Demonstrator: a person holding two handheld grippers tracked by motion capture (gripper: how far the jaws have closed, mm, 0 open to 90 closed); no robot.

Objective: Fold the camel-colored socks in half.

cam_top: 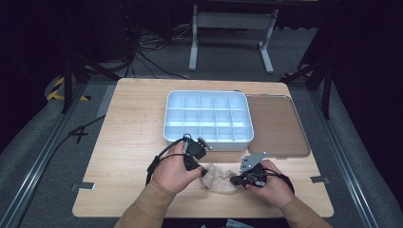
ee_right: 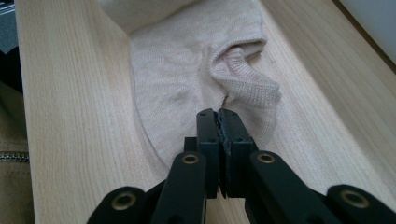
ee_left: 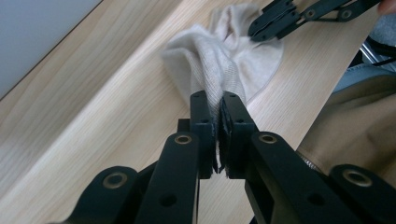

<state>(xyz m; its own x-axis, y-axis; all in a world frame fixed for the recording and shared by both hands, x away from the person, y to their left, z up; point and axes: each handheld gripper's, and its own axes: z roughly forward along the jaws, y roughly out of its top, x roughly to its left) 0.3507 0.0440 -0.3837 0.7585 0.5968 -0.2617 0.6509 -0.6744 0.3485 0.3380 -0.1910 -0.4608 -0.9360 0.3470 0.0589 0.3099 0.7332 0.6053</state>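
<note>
A beige sock (cam_top: 219, 176) lies crumpled on the wooden table (cam_top: 133, 137) near its front edge, between the person's two hands. My left gripper (cam_top: 202, 170) is shut on the sock's ribbed fabric; in the left gripper view the jaws (ee_left: 218, 100) pinch a raised fold of the sock (ee_left: 219, 56). From the right, my right gripper (cam_top: 234, 180) is shut on the other end. In the right gripper view its jaws (ee_right: 218, 114) close on a fold of the sock (ee_right: 187, 60). The right gripper (ee_left: 261, 29) also shows at the top of the left gripper view, biting the sock's far edge.
A white tray (cam_top: 207, 139) with several compartments stands just beyond the hands at the table's middle. A flat brown lid (cam_top: 275, 124) lies to its right. Bare wood stretches along the table's left side. Cables and a stand sit on the floor behind.
</note>
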